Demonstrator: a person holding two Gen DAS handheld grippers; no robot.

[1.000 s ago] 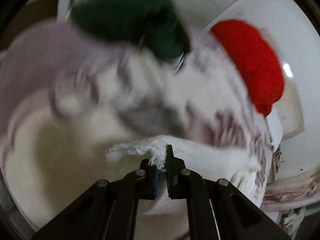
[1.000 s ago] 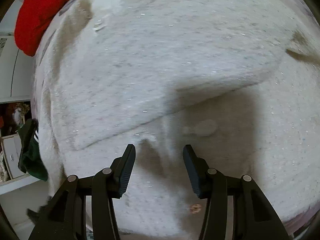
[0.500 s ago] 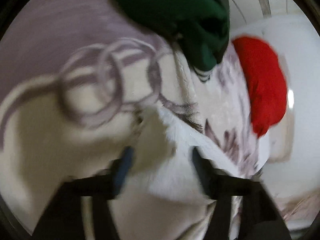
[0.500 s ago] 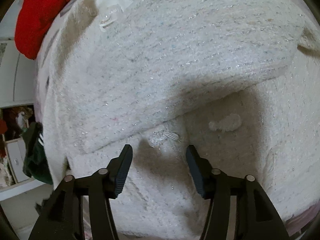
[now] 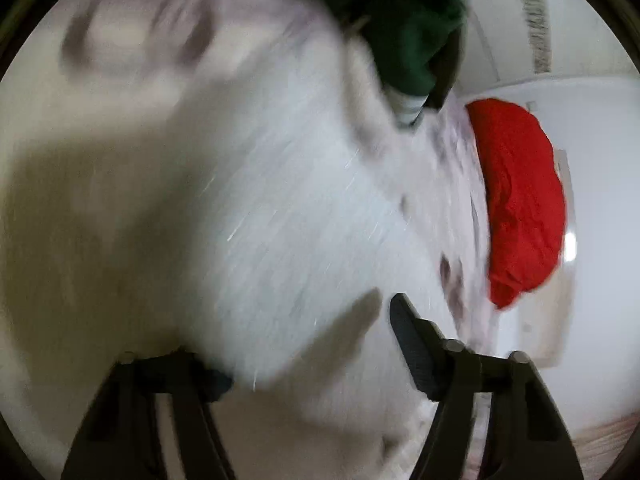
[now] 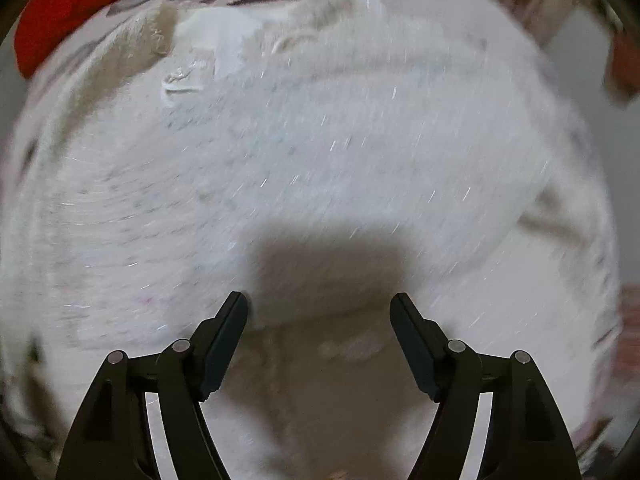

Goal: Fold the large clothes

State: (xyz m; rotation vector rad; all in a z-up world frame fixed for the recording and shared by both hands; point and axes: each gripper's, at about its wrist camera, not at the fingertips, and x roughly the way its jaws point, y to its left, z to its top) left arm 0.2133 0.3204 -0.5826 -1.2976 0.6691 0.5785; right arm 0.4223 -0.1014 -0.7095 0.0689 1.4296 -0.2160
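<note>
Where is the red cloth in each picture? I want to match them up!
Left wrist view: the red cloth sits at the right, a tall heap beside the patterned bedcover's edge.
Right wrist view: the red cloth is in the top left corner, cut off by the picture's edge.
Shared landmark: the fluffy white sweater fills the middle of both views.

Both fisheye views are evenly and softly lit, with dark circular vignettes and bent edges. Motion blur smears the fluffy white knitted sweater (image 6: pixel 320 152), worst in the left view. The right tool (image 6: pixel 319 308) casts a dark shadow ahead. A small glare spot (image 5: pixel 570 246) gleams beside the red crumpled garment (image 5: pixel 520 208).
</note>
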